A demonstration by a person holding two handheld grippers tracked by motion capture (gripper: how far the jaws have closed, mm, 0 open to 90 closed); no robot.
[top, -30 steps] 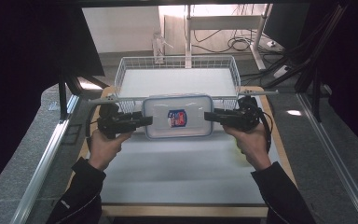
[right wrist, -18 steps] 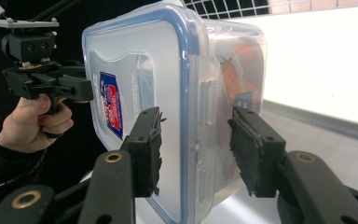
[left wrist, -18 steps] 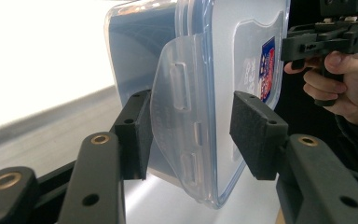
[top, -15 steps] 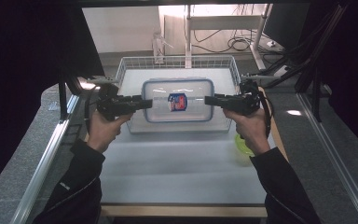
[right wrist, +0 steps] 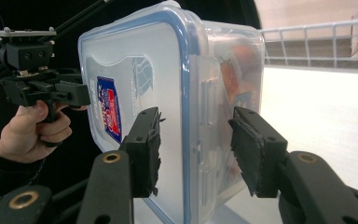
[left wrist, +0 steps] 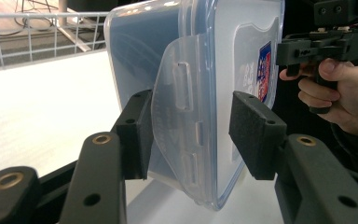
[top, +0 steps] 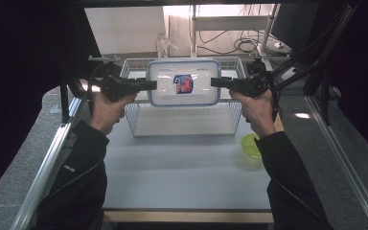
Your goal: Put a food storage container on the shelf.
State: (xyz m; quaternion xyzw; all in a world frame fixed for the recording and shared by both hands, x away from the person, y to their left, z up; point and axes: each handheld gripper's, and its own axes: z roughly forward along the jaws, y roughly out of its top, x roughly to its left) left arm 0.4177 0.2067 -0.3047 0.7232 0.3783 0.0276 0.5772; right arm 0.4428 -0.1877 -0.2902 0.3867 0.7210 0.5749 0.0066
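Left tool (top: 151,85) and right tool (top: 216,82) each clamp an end of the lidded container (top: 183,98); its red-blue label (top: 183,84) is unreadable.

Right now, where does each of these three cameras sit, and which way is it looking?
High view: above the person's side, facing forward and down on the table; both forearms, left gripper and right gripper show.
Left gripper view: rides that gripper, looking along its jaws at the box; the other hand shows.
Right gripper view: likewise; the far hand shows.
All share the box, held over the wire basket.
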